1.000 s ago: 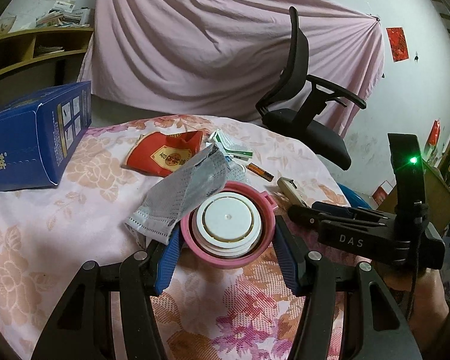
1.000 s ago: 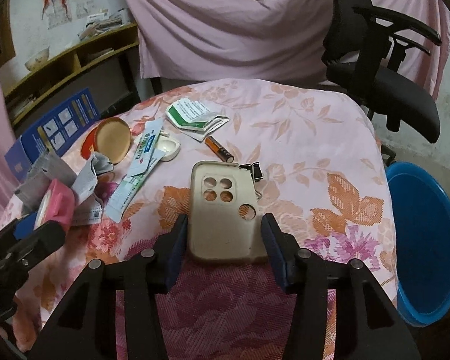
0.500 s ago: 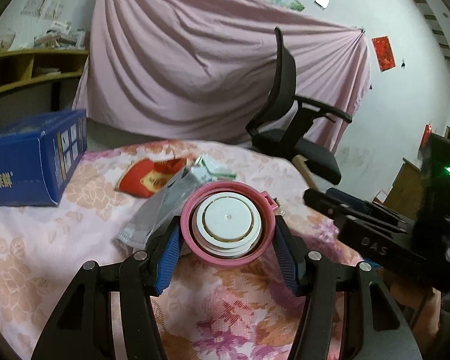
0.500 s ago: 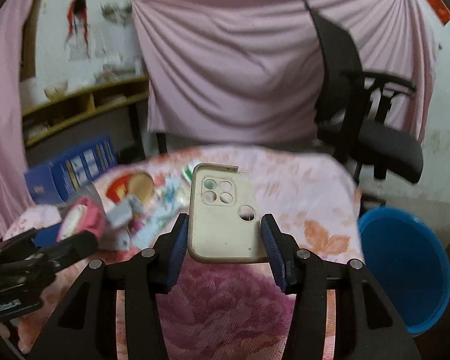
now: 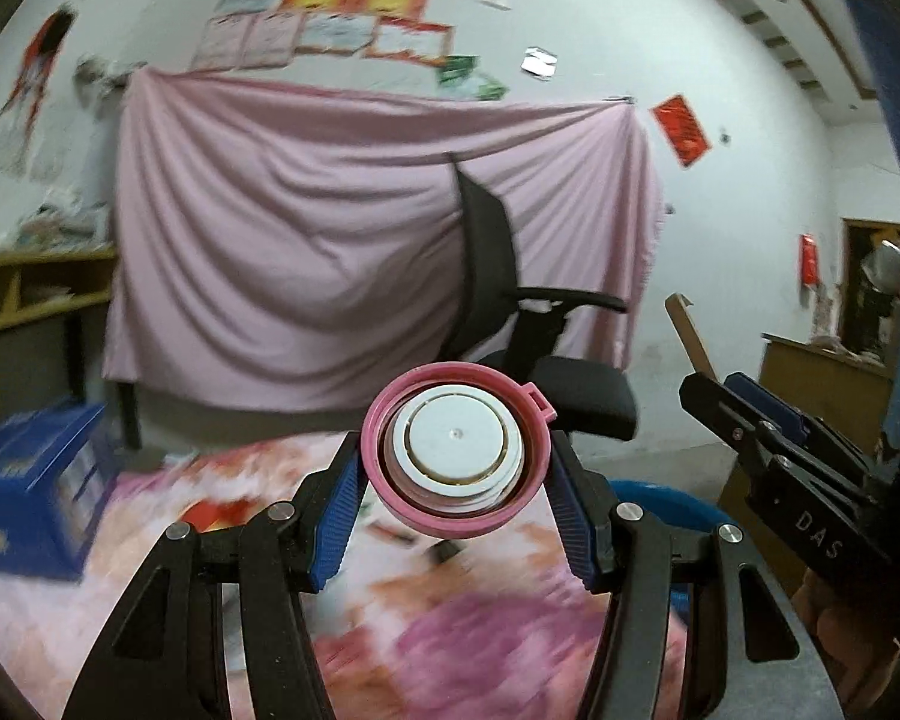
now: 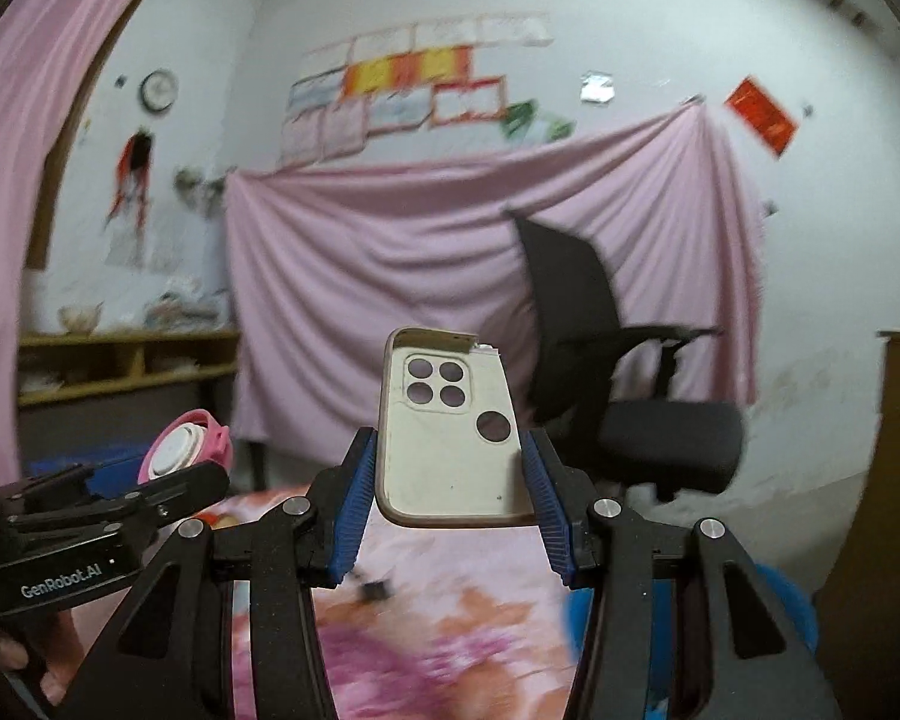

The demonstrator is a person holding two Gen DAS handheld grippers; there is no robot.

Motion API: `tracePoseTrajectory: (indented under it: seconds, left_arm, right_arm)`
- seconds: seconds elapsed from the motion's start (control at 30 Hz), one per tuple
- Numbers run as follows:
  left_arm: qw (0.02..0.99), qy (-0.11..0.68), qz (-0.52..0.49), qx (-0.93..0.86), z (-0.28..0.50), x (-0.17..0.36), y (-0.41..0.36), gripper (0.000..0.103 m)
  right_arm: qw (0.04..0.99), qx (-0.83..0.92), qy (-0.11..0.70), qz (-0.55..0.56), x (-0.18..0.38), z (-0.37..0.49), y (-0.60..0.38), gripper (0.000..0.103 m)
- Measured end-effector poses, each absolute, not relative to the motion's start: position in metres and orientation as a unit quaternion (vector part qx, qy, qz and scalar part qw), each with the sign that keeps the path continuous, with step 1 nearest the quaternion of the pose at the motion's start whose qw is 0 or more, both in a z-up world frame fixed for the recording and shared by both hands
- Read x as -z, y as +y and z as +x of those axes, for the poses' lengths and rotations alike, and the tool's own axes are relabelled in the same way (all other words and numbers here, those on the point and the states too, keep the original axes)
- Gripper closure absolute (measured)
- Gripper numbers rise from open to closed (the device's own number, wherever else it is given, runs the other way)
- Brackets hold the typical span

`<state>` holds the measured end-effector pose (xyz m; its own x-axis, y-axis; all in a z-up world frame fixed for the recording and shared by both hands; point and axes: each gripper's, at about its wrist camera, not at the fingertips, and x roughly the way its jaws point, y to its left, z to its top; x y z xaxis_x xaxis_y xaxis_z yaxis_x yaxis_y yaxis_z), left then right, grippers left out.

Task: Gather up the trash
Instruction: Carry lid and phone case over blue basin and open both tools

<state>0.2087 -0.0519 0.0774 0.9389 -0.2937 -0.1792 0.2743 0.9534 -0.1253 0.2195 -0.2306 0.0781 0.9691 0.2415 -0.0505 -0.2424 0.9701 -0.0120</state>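
**Two trash items held above floral-clothed counter**

Pink lid (image 5: 457, 449): clamped between the left hand-held gripper (image 5: 456, 480) pads, lifted above the counter (image 5: 390, 612). Beige phone case (image 6: 450, 432): clamped upright in the right hand-held gripper (image 6: 450, 504). Below right: blue bin (image 6: 780, 606). Left: blue box (image 5: 30, 480). Beyond: black office chair (image 5: 534, 348), pink drape (image 5: 330, 228), wall papers (image 5: 354, 12).

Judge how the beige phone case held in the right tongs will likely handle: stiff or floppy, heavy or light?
The phone case is probably light: an empty shell. It likely flexes somewhat, one top corner looking torn. Clamped by its side edges, it might bow or slip.
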Motion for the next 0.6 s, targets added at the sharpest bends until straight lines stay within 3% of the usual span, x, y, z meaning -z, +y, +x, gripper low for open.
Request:
tracePoseTrajectory:
  seconds: [0.3,0.6]
  left_arm:
    - [0.973,0.102,0.01,0.208,0.253,-0.093,-0.135,0.05]
    - [0.929,0.256,-0.006,0.268,0.321,-0.07,-0.206,0.05]
  right_arm:
    - [0.997,-0.034,0.044,0.054,-0.078,0.233,-0.31,0.056]
    - [0.985,0.018,0.125,0.121,-0.054,0.262,-0.364,0.056]
